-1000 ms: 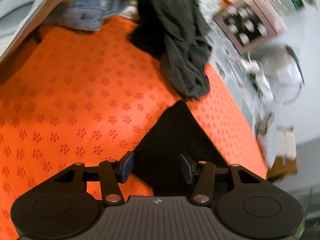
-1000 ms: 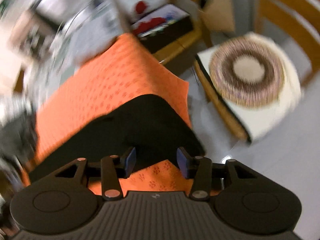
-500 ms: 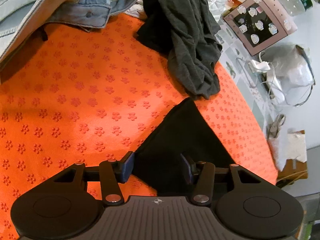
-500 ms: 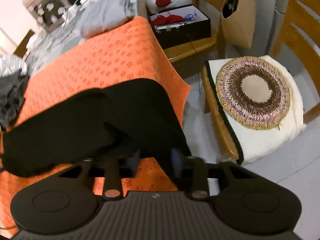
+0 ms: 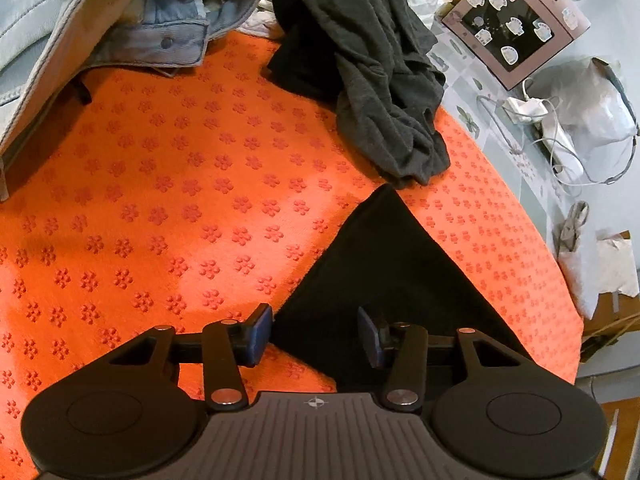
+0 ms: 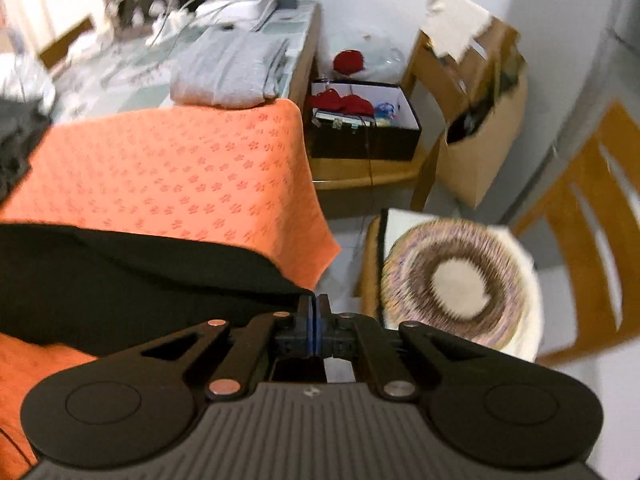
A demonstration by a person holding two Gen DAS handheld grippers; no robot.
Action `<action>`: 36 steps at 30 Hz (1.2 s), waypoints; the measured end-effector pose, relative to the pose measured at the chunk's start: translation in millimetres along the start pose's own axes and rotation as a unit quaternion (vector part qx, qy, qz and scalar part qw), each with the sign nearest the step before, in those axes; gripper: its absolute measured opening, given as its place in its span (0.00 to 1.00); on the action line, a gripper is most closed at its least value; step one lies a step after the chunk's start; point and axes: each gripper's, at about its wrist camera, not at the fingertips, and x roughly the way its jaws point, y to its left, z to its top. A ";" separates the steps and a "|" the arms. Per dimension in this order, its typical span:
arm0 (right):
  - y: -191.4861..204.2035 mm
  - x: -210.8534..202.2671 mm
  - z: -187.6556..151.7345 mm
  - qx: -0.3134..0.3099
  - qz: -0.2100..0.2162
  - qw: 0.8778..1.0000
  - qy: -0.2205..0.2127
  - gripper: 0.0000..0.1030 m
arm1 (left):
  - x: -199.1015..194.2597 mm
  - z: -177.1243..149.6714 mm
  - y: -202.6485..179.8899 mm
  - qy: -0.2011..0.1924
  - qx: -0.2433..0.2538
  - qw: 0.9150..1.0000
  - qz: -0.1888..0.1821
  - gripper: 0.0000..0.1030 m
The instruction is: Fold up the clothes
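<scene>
A black garment [image 5: 392, 276] lies on the orange flower-patterned cloth [image 5: 168, 208], its far corner pointing away from me in the left wrist view. My left gripper [image 5: 316, 334] is open just above its near edge, the right fingertip over the black cloth, the left over the orange. In the right wrist view the same black garment [image 6: 132, 280] stretches left across the table. My right gripper [image 6: 314, 312] is shut on its corner at the table's edge.
A dark grey garment [image 5: 384, 80] and light denim clothes [image 5: 132, 20] are heaped at the far side. A folded grey garment [image 6: 228, 68] sits beyond the orange cloth. Right of the table stand a chair with a round woven cushion [image 6: 456, 288] and a black box [image 6: 364, 120].
My right gripper has closed on the black garment's corner and lifted it toward the table's edge. The left gripper has stayed open over the garment, with the view shifting only slightly.
</scene>
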 end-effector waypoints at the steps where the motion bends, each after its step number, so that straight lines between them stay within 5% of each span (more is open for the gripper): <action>1: 0.5 6.1 7.7 -0.017 -0.005 1.000 0.004 0.02 | 0.1 -0.2 -0.1 -0.001 0.001 1.000 0.002 0.48; 8: 0.1 64.7 48.3 -0.067 -0.006 0.997 0.034 0.02 | 0.2 -2.2 -0.6 -0.004 0.001 1.000 0.010 0.48; 17: -28.5 81.1 43.4 0.063 0.016 0.997 0.036 0.11 | -0.7 -3.0 0.0 -0.005 -0.005 1.000 0.013 0.48; 21: -49.2 78.5 12.2 0.193 0.057 0.978 0.054 0.19 | -2.1 -3.3 0.3 -0.003 -0.011 1.000 0.010 0.47; 24: -63.7 77.5 -20.0 0.315 0.098 0.942 0.064 0.24 | -2.5 -3.3 -1.2 -0.001 -0.004 1.000 0.012 0.47; 29: -70.3 80.2 -78.8 0.499 0.168 0.848 0.061 0.29 | -2.3 -2.0 -2.7 0.002 0.006 1.000 0.015 0.47; 33: -67.8 86.2 -111.9 0.596 0.205 0.774 0.056 0.34 | -1.9 -1.9 -4.1 0.004 0.016 1.000 0.017 0.47; 36: -65.2 93.7 -126.4 0.638 0.222 0.736 0.050 0.34 | -1.6 -1.8 -4.5 0.005 0.020 1.000 0.018 0.47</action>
